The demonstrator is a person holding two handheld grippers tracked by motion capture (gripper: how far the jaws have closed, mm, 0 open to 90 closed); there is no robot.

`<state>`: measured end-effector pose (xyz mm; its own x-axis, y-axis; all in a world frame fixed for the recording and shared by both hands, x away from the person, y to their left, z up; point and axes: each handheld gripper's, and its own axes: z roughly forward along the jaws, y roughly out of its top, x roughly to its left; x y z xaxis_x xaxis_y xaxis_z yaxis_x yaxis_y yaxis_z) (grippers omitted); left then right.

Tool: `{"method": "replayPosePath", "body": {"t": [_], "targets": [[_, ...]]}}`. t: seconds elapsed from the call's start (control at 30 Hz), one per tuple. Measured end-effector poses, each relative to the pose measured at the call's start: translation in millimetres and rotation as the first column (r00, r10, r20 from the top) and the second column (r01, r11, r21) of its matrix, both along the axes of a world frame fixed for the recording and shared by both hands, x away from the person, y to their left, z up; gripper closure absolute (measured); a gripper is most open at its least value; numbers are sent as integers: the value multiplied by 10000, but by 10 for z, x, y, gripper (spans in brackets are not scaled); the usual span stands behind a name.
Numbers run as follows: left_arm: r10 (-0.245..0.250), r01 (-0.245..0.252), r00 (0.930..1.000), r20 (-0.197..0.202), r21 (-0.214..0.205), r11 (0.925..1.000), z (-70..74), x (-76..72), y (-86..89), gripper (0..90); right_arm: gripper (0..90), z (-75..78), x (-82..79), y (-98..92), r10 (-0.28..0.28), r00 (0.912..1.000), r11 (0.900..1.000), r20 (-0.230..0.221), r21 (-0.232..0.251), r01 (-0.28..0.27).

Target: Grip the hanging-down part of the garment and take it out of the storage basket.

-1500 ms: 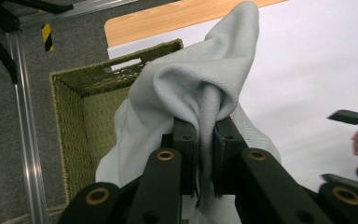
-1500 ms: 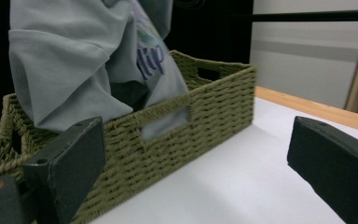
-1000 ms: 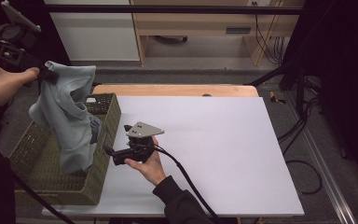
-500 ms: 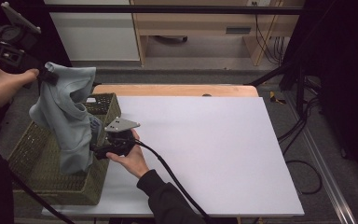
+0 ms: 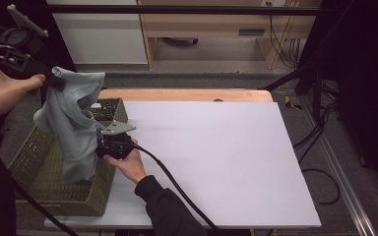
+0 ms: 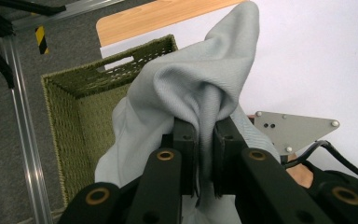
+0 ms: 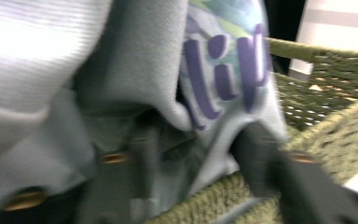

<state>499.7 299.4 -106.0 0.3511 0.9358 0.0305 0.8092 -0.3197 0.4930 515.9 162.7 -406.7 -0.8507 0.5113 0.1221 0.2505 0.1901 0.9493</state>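
Note:
A pale grey-blue garment hangs above a green woven basket, its lower end down inside. My left gripper is raised at the upper left and shut on the garment's top fold; the cloth is pinched between the jaws of the left gripper. My right gripper is at the basket's right wall, pushed into the hanging cloth. Its jaws have just been closing, and a fold with purple printed letters fills the gap of the right gripper. That view is blurred.
The basket stands on the left end of a white table, whose right part is bare. A wooden strip runs along the far edge. Cables trail from the right gripper across the table.
My right gripper has travelled left from the open table to the basket's right wall and into the hanging garment. The left gripper and the lifted cloth have stayed where they were.

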Motion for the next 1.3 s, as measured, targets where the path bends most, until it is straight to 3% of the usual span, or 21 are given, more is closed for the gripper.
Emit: {"method": "replayPosePath", "body": {"t": [0.03,0.13,0.33,0.53,0.73,0.9,0.93,1.1,1.3], "targets": [[35,-35,10000,24,30,10000,4,-4,8,819,848,14,8,-21,5,10000,10000,-70,-42,-5],[60,-60,10000,28,6,10000,9,-10,22,819,873,41,1,-53,102,9999,9999,-40,-109,-103],[181,-180,9997,139,-74,9998,22,-22,87,819,881,194,-70,-247,379,9991,9992,197,115,-381],[324,-322,9993,207,-101,9994,35,-35,138,819,883,523,-168,-673,341,9953,9970,901,661,-402],[376,-374,9991,210,-78,9993,17,-28,145,819,884,771,-263,-975,74,9924,9945,1229,1023,-201],[295,-293,9993,210,-84,9995,10,-20,112,819,885,1081,-376,-1232,-207,9828,9922,1835,1246,-24],[295,-293,9993,210,-84,9995,10,-20,112,819,885,1081,-376,-1232,-207,9828,9922,1835,1246,-24],[192,-190,9996,220,-115,9998,14,-18,74,819,885,1375,-459,-1411,-688,9676,9865,2427,1610,298],[60,-58,9997,226,-106,9999,8,-13,9,819,884,1495,-509,-1482,-795,9612,9853,2641,1669,356]]}}
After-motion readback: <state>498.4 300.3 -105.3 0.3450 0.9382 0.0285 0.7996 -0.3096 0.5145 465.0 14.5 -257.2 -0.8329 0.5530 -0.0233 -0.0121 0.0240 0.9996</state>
